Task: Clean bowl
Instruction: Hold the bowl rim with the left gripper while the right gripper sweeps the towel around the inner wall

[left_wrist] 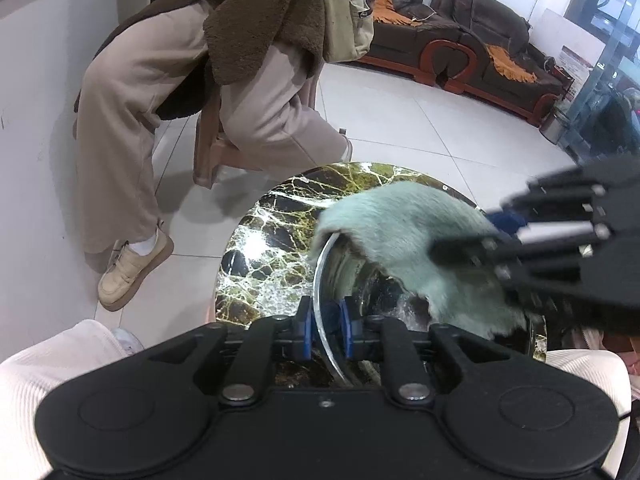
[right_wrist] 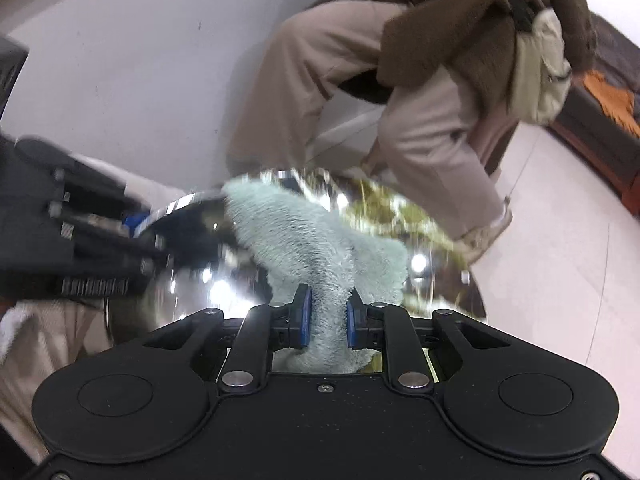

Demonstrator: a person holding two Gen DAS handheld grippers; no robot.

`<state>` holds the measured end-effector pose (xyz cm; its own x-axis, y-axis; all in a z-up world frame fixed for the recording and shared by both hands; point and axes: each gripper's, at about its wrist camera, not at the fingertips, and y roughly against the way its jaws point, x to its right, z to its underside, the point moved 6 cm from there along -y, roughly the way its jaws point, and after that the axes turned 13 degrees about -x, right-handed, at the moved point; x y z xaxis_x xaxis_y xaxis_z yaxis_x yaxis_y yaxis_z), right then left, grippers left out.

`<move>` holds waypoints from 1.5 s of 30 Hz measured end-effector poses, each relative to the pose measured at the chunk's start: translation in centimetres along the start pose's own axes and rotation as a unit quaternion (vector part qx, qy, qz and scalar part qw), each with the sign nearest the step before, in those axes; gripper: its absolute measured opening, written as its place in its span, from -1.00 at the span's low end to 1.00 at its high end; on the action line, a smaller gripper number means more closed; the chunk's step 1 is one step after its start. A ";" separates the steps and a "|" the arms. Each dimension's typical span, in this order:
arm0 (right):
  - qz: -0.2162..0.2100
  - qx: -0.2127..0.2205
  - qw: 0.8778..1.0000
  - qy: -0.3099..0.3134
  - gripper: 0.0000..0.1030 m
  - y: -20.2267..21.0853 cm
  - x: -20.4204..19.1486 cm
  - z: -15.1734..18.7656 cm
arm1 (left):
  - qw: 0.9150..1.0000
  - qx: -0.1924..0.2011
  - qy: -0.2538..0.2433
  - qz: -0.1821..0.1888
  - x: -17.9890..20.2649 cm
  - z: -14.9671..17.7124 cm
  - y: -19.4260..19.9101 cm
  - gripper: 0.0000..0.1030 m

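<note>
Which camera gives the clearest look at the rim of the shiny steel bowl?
The left wrist view. There the shiny steel bowl's rim shows as a sharp bright arc, clamped between the left tool pads, with the fluffy pale green cloth draped over its far side. The right wrist view shows only a blurred stretch of rim beside the cloth.

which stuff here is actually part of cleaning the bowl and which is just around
In use:
steel bowl
green cloth
left gripper, shut on the bowl's rim
right gripper, shut on the cloth
marble table

Just around:
seated person
sofas
</note>
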<state>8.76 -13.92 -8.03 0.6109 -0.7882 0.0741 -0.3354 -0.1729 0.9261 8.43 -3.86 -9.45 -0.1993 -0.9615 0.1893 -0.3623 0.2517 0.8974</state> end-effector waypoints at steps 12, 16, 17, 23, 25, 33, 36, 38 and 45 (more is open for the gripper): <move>-0.004 -0.015 0.999 -0.043 -0.68 -0.2 -0.6 2.6 | 1.000 -0.002 -0.006 0.002 0.2 0.2 -0.1 -0.71; 0.013 -0.003 1.000 -0.022 -0.68 -0.4 -0.9 0.5 | 1.000 -0.004 -0.006 0.001 0.0 0.3 -0.1 -0.70; 0.013 -0.002 1.000 -0.023 -0.68 -0.6 -0.9 0.4 | 1.000 -0.003 -0.008 0.000 0.0 0.3 -0.1 -0.70; 0.001 -0.008 0.999 -0.046 -0.66 -1.2 -0.4 1.7 | 1.000 0.001 -0.010 -0.002 0.4 0.4 -0.1 -0.72; -0.004 -0.010 0.999 -0.054 -0.66 -0.9 -0.4 2.5 | 1.000 0.003 -0.010 -0.002 0.4 0.3 -0.1 -0.72; -0.005 -0.008 0.998 -0.066 -0.66 -0.3 -0.4 3.1 | 1.000 0.003 -0.011 -0.005 0.6 0.3 -0.1 -0.71; -0.007 -0.007 0.998 -0.069 -0.66 -0.2 -0.4 3.2 | 1.000 0.004 -0.010 -0.006 0.7 0.3 -0.2 -0.71; -0.007 -0.006 0.997 -0.071 -0.66 0.0 -0.4 3.3 | 1.000 0.005 -0.008 -0.006 0.7 0.3 -0.2 -0.70; -0.026 0.002 0.993 -0.112 -0.58 0.8 -0.6 4.5 | 1.000 0.010 0.001 -0.004 0.6 0.4 -0.3 -0.69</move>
<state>4.93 -16.24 -8.97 0.4521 -0.8900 -0.0589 -0.3103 -0.2189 0.9251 8.07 -4.49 -9.71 -0.1952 -0.9635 0.1831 -0.3827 0.2467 0.8903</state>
